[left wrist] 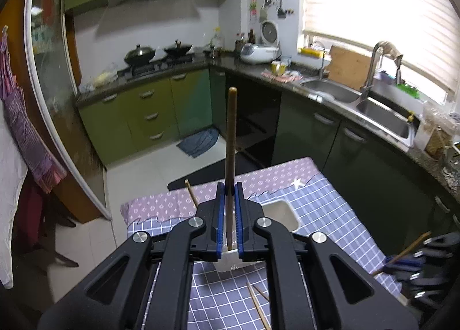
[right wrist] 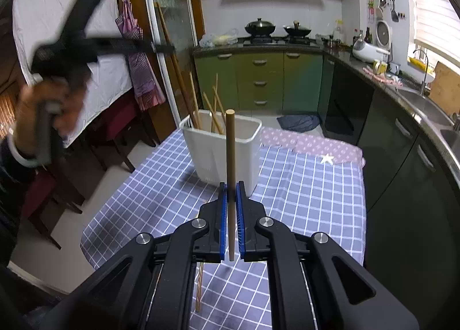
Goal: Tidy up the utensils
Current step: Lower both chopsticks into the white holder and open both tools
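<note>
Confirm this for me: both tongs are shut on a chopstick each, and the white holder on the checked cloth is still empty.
Not empty. The right wrist view shows the white holder already holding several chopsticks. The rest stands: left tongs and right tongs each grip one chopstick.

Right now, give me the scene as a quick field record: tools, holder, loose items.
left tool: shut on dark chopstick, held upright over the table
right tool: shut on light chopstick, held upright in front of the holder
holder: white holder standing on checked tablecloth, several chopsticks already inside
loose items: loose chopsticks lying on the cloth near the left tool
task state: both held chopsticks not yet in the holder
</note>
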`<state>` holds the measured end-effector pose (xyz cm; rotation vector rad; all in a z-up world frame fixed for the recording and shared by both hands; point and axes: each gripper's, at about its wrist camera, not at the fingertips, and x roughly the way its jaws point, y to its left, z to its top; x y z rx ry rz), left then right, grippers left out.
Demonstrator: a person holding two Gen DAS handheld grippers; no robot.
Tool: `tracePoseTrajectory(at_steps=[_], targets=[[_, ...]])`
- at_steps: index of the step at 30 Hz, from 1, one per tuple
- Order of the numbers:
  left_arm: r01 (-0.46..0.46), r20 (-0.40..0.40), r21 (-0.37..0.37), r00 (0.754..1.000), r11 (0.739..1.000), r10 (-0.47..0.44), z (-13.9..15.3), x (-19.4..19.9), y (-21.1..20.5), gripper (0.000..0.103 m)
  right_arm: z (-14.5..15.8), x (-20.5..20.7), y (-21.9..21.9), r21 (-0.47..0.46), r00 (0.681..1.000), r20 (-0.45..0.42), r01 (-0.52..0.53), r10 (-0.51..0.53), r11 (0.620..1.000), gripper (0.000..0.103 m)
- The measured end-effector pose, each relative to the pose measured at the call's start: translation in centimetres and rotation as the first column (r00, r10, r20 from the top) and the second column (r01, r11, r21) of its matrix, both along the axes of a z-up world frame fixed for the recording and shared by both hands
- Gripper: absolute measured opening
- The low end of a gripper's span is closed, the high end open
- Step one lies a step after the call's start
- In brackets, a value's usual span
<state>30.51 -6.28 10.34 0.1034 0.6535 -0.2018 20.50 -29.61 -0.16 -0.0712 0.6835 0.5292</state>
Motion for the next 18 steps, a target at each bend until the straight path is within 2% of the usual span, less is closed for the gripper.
tracePoseTrajectory(at_steps=[6, 8, 13, 16, 18], targets=[[-0.008, -0.073, 0.026, 0.997, 1.000, 0.009, -3.6, 1.8, 0.0, 0.007, 4.4, 1.1, -0.5, 0.033, 0.998, 0.062, 0.018, -0.020, 0.999, 0.007], [-0.003, -0.086, 0.023, 0.996, 1.000, 0.005, -4.2, 1.5, 0.1, 0.012, 6.1, 1.9, -0.7, 0.054, 0.996, 0.081, 0.022, -0.026, 0.998, 0.007], [-0.003, -0.063, -0.002, 0.998, 1.000, 0.002, -3.3, -0.8, 1.3, 0.016, 10.1, 4.2, -0.5, 0.117, 0.990, 0.133, 0.033, -0.049, 0.993, 0.007], [-0.014, -0.053, -0.011, 0.999, 1.000, 0.014, -2.8, -2.5, 2.3, 0.024, 12.3, 5.9, 0.0, 0.162, 0.983, 0.167, 0.046, -0.073, 0.986, 0.007], [-0.016, -0.057, -0.020, 0.998, 1.000, 0.015, -2.7, -3.9, 3.1, 0.025, 13.3, 7.3, 0.8, 0.173, 0.977, 0.191, 0.067, -0.100, 0.983, 0.007]])
